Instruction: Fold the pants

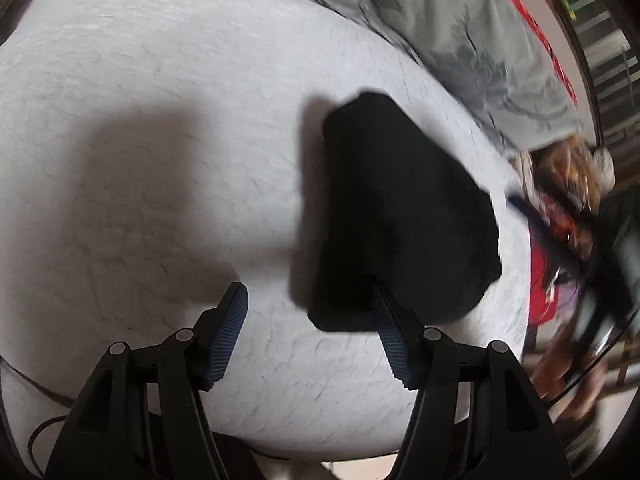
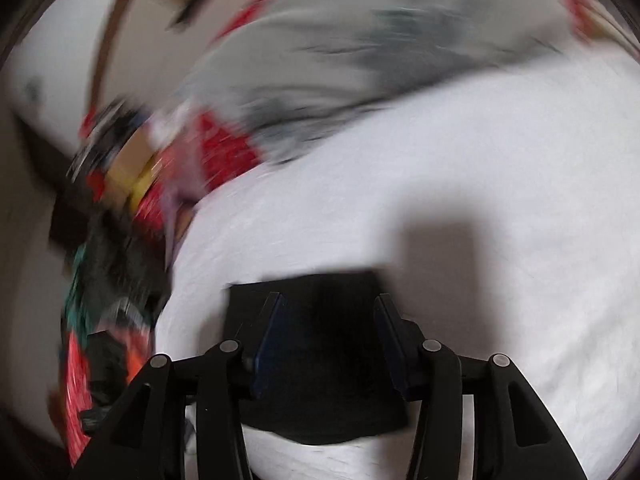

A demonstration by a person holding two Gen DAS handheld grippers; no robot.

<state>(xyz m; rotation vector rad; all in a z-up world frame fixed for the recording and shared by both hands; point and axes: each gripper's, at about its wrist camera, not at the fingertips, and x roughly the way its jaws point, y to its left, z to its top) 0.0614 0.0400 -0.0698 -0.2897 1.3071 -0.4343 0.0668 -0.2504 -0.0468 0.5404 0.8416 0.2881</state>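
Black pants (image 1: 400, 216) folded into compact soft slab, lying on white textured bed (image 1: 160, 120). Left tool (image 1: 308, 320) spread, tilted down beside pants, empty. Right tool (image 2: 326, 320) spread above pants, pinching nothing.

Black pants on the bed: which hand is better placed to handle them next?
Right, probably. The right gripper hangs open directly over the pants; the left gripper is open mostly over bare sheet, pants off its right finger.

Right tool (image 2: 326, 304) jaws apart over folded black pants (image 2: 320, 360) on white sheet (image 2: 500, 200); contact unclear, blurred.
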